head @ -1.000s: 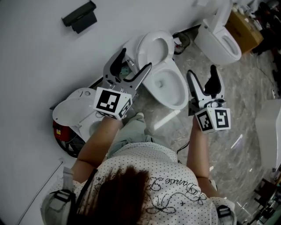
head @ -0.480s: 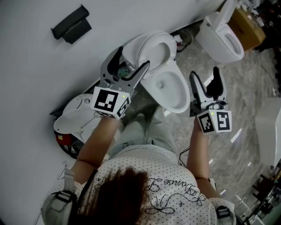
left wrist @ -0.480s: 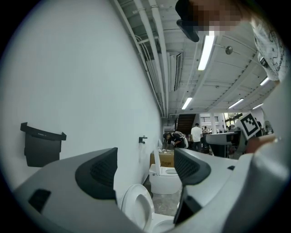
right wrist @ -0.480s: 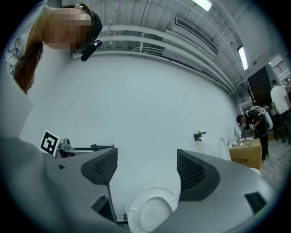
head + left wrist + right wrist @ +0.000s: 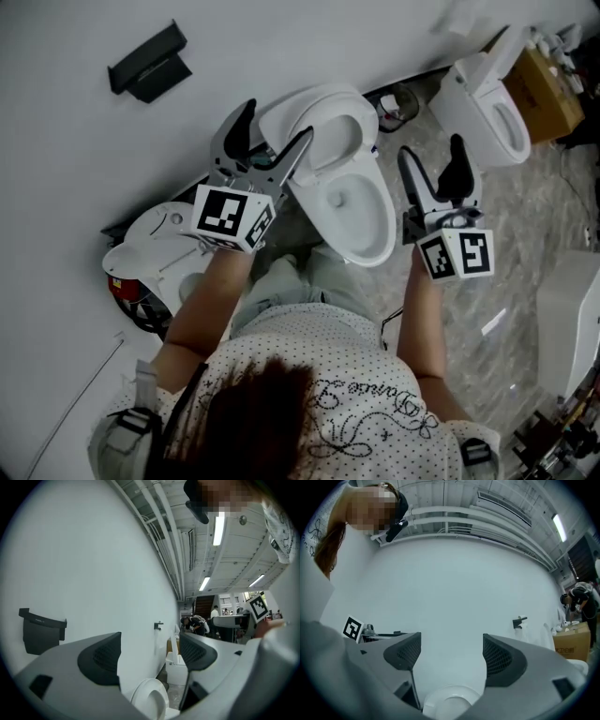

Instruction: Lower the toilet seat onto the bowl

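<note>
Jaws of left gripper [image 5: 277, 122] stand apart, empty, beside the left edge of the raised toilet seat [image 5: 352, 105]; right gripper [image 5: 431, 150], likewise spread and empty, hangs right of the bowl [image 5: 349, 204].

Black holder [image 5: 145, 63] on white wall [image 5: 75, 141]. Second toilet [image 5: 492, 103] up right on marble floor [image 5: 506, 244], with cardboard box [image 5: 548, 84] just beside. Third toilet [image 5: 159, 239] low left against the wall, next to something red [image 5: 120, 289]. Far off, people [image 5: 194, 623] under ceiling lights [image 5: 218, 527].
</note>
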### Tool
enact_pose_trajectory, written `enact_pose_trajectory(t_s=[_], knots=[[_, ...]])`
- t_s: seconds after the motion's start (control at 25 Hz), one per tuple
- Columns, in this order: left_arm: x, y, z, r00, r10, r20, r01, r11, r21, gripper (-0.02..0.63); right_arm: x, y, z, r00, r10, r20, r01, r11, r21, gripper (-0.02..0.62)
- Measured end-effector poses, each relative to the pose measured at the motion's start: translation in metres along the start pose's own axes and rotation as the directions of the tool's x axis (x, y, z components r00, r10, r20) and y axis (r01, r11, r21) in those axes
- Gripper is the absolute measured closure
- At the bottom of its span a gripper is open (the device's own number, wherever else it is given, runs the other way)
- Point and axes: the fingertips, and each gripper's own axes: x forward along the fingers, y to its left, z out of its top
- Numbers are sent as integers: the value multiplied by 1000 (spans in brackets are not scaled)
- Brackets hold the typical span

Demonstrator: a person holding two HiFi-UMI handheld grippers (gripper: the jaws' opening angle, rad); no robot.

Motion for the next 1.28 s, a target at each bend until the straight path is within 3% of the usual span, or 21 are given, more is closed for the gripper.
enact_pose_trajectory(t_s=[0.32,0.6,1.0,1.28], knots=[[26,-2,2,995,95,4,-95,995,2,235,27,-36,3,996,84,6,-85,996,18,181],[49,10,-11,993,113,-23,-113,994,-3,235,52,-50,-17,994,104,-24,-103,993,55,181],[101,73,-29,999,26,-25,-27,999,-36,235,127,-47,-36,995,67,-67,-65,997,30,181],[127,84,-37,999,-34,-40,33,999,-30,235,161,-43,-56,991,75,-110,-70,996,48,184]])
